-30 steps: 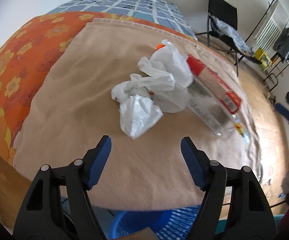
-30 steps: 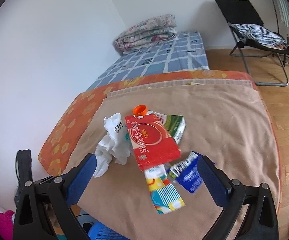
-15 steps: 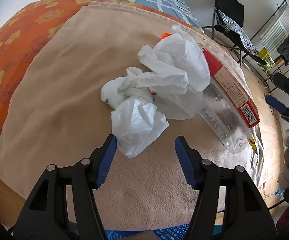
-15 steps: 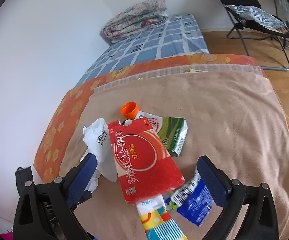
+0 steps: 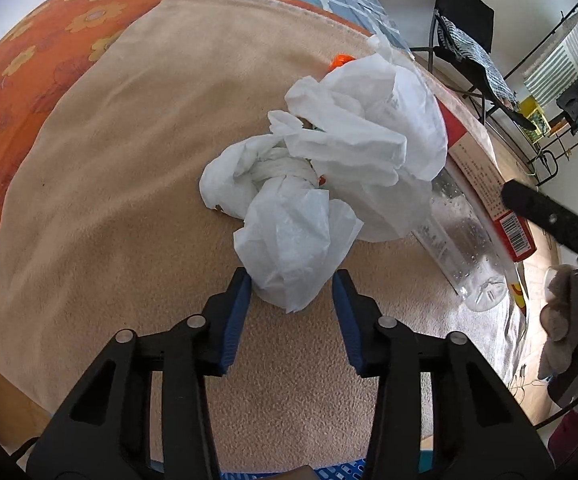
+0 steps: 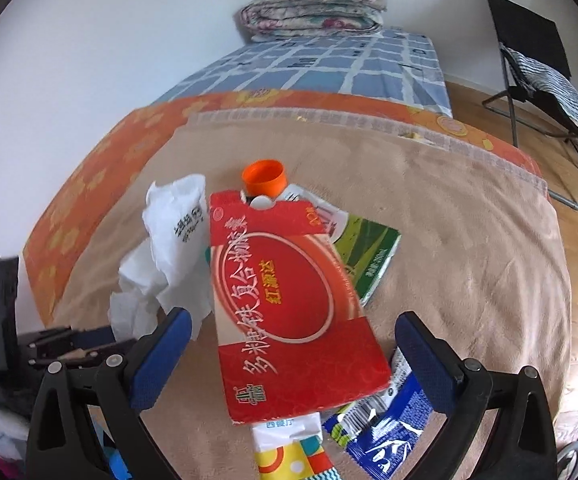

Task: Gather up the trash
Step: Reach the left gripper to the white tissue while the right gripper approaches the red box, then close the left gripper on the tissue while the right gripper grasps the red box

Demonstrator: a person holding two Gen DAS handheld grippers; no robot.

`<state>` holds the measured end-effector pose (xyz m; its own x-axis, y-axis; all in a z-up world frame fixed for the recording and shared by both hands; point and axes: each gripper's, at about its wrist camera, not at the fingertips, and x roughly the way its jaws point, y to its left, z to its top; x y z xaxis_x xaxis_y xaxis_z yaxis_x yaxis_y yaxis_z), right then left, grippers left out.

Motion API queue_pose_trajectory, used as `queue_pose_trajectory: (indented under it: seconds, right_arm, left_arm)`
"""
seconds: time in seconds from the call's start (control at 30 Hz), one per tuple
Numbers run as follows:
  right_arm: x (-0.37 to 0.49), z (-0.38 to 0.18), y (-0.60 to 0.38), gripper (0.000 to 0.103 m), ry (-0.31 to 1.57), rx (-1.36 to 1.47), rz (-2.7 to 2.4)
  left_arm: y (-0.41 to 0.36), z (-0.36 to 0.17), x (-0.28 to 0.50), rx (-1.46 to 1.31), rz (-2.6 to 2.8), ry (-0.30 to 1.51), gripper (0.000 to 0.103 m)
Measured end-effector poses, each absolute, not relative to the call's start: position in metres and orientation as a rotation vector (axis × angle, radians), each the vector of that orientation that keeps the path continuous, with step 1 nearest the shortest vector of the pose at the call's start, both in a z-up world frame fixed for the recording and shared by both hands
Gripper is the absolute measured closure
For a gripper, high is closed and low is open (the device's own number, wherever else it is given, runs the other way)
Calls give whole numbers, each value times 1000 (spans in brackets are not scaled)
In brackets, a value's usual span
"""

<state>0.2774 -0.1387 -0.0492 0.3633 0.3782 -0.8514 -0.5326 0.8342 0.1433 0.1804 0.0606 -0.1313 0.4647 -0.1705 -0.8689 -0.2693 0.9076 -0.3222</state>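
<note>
A crumpled white plastic bag (image 5: 301, 240) lies on the beige blanket (image 5: 129, 160). Its near tip sits between the blue pads of my left gripper (image 5: 291, 280), whose jaws are closing; the pads stand just at the bag's sides. Behind the bag lie a clear plastic bottle (image 5: 461, 248) and a red carton (image 5: 485, 176). My right gripper (image 6: 293, 320) is wide open, straddling the red carton (image 6: 289, 312) from above. An orange cap (image 6: 264, 178), a green carton (image 6: 369, 256), a blue wrapper (image 6: 385, 432) and a colourful wrapper (image 6: 293, 456) surround it.
A blue basket (image 5: 329, 474) sits below the bed's near edge. A folded quilt (image 6: 313, 8) lies at the bed's far end. A black folding chair (image 6: 537, 64) stands on the wooden floor to the right. A gloved hand (image 5: 565, 312) shows at the right edge.
My left gripper came down and forward onto the white bag while its jaws narrowed around the bag's tip. My right gripper sank toward the red carton, still wide open.
</note>
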Motion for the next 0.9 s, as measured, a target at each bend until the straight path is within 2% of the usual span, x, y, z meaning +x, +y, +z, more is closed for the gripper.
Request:
queue_pose_trajectory:
  seconds: [0.2, 0.27, 0.4, 0.63, 0.7, 0.9]
  right_arm:
    - [274, -56, -130, 1, 1042, -231, 582]
    - [275, -56, -130, 4, 1044, -226, 583]
    - [276, -58, -131, 19, 1049, -233, 579]
    - [272, -52, -138, 21, 1021, -221, 579]
    - [270, -46, -141, 22, 1002, -211, 579]
    - [263, -33, -150, 24, 964, -193, 579]
  left_arm:
    - [63, -131, 181, -456, 49, 1098, 70]
    - [65, -131, 178, -457, 44, 1096, 73]
    - [67, -129, 173, -462, 35, 1086, 77]
    - [69, -123, 165, -460, 19, 1064, 83]
    - [70, -118, 159, -456, 2, 1048, 87]
    - [65, -108, 136, -412, -52, 1035, 88]
